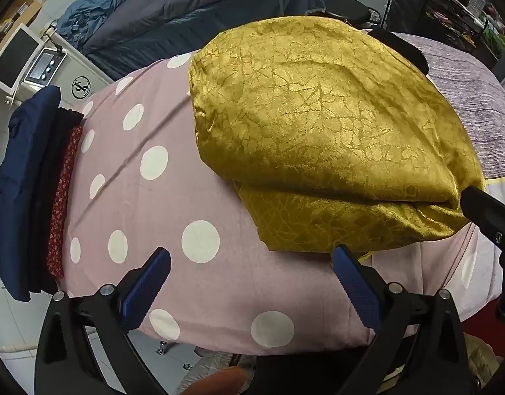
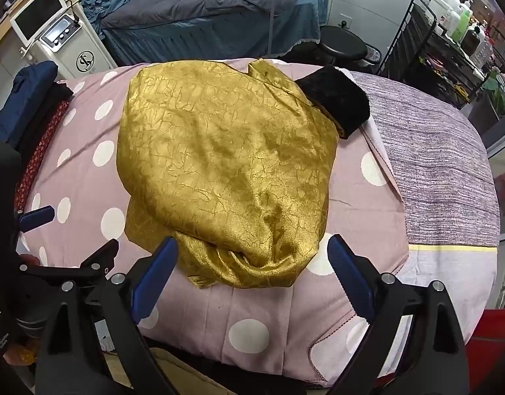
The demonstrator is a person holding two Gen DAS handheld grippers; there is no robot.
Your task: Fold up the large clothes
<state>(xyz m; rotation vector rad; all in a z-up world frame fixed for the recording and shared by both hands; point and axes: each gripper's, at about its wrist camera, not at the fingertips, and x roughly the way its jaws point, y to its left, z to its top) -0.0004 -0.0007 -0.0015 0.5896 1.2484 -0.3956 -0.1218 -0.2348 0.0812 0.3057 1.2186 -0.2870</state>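
Before me lay a bed [image 2: 252, 335] under a pink sheet with white dots. At upper centre stood a second bed [image 2: 199, 16] in grey-blue covers. Upper left held a white machine with a screen [image 2: 55, 29]; upper right a black wire rack of bottles [image 2: 443, 42]. Pale tiled walls and floor.

Polka-dot pink bed [image 2: 259, 309], folded gold garment [image 2: 226, 164], seemingly folded dark clothes [image 1: 38, 181] at edge

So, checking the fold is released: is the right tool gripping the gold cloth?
No, the right tool is open, its fingers apart around the gold cloth.
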